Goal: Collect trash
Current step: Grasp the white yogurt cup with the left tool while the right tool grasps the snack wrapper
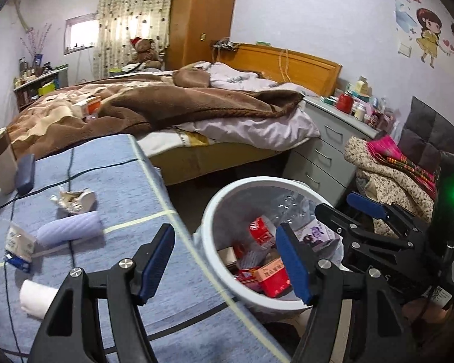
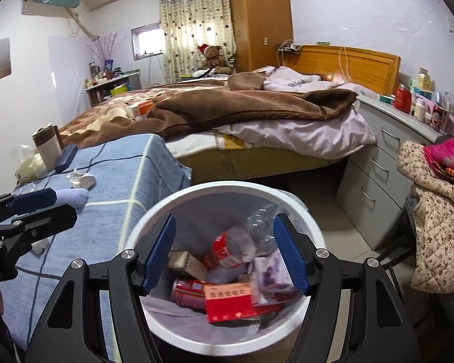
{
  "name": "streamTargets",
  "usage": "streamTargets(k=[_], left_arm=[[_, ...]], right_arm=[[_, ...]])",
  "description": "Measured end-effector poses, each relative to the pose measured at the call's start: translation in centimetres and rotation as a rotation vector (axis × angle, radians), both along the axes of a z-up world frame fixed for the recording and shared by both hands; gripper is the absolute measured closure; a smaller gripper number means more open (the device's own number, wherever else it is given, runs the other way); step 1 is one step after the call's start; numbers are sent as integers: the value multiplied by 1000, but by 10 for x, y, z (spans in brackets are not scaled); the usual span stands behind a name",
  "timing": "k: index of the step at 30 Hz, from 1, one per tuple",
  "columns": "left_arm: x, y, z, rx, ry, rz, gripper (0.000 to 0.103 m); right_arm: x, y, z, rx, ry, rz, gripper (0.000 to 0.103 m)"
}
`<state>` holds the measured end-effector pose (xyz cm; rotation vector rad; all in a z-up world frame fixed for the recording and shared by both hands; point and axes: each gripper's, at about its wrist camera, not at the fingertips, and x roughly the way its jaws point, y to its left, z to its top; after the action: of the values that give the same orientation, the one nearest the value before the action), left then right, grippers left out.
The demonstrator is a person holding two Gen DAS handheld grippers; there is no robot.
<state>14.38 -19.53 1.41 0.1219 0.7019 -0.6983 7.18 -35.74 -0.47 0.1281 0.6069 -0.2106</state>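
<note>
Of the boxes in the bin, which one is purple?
The small box with the purple picture, against the right side of the white bin. The other cartons, like the flat one beside it, are red.

Ahead of the tool stands a bed [image 2: 257, 163] under a rumpled brown blanket [image 2: 242, 106]. A teddy bear [image 2: 212, 56] sits far ahead by the curtain [image 2: 193, 27]. To the right a grey drawer unit [image 2: 378, 166] holds a red jar [image 2: 402, 98], with a floral coat [image 2: 435, 227] nearer.

We could not read the blurred red box [image 2: 228, 302] in the bin [image 2: 178, 196]; the white roll [image 1: 34, 299] sat partly behind the left tool [image 1: 227, 260].
</note>
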Motion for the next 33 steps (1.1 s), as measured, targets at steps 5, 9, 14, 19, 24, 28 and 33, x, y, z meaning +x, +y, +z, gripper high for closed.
streamTargets(k=[5, 9, 14, 19, 24, 28, 33], left_arm=[[6, 31, 2, -4, -12, 71, 32], [13, 59, 3, -6, -20, 141, 32], [26, 96, 0, -3, -18, 233, 32], [40, 134, -6, 0, -5, 319, 32], [54, 163, -14, 20, 5, 385, 32], [68, 185, -19, 23, 24, 431, 32], [87, 207, -32, 57, 53, 466, 31]], right_arm=[[9, 21, 3, 1, -12, 51, 35], [21, 41, 4, -4, -15, 105, 35], [37, 63, 3, -30, -17, 171, 35], [60, 81, 0, -29, 4, 235, 35], [82, 98, -1, -31, 17, 294, 35], [107, 115, -4, -36, 47, 355, 35], [133, 135, -8, -43, 68, 426, 35]])
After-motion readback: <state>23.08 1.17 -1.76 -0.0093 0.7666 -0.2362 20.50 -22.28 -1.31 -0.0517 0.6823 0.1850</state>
